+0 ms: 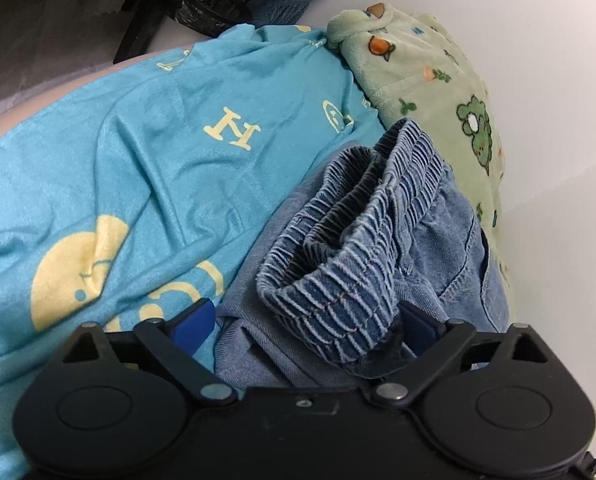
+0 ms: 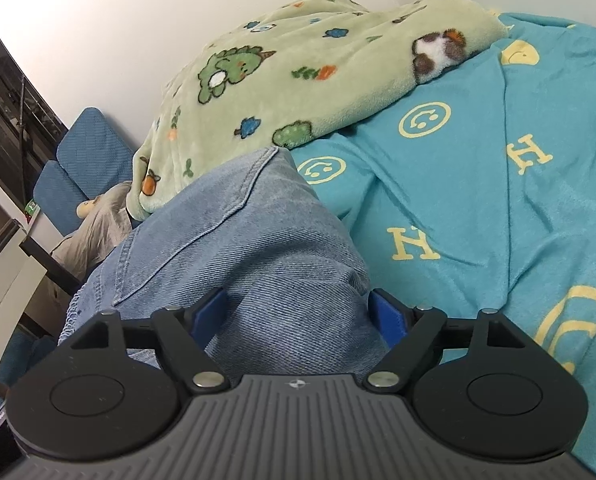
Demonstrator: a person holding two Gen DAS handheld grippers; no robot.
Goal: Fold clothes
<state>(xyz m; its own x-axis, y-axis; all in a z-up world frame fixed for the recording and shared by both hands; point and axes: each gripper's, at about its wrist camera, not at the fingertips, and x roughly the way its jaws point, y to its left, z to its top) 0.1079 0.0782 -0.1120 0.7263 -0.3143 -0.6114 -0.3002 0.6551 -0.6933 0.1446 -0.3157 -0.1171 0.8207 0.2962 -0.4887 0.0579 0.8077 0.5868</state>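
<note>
Blue denim jeans (image 1: 377, 248) with a gathered elastic waistband lie on a turquoise shirt (image 1: 158, 152) printed with yellow smileys and letters. My left gripper (image 1: 309, 324) has its blue fingers (image 1: 196, 320) spread wide on either side of the bunched waistband. In the right wrist view the jeans (image 2: 250, 248) bulge up between the fingers of my right gripper (image 2: 298, 312), which stand apart around the denim. The turquoise shirt (image 2: 477, 200) lies to the right of it.
A green fleece garment (image 1: 437, 92) with bear and carrot prints lies behind the jeans, also in the right wrist view (image 2: 282, 80). The white table (image 1: 557, 160) shows on the right. Blue chairs (image 2: 78, 168) and a grey bundle (image 2: 94, 236) are beyond the table edge.
</note>
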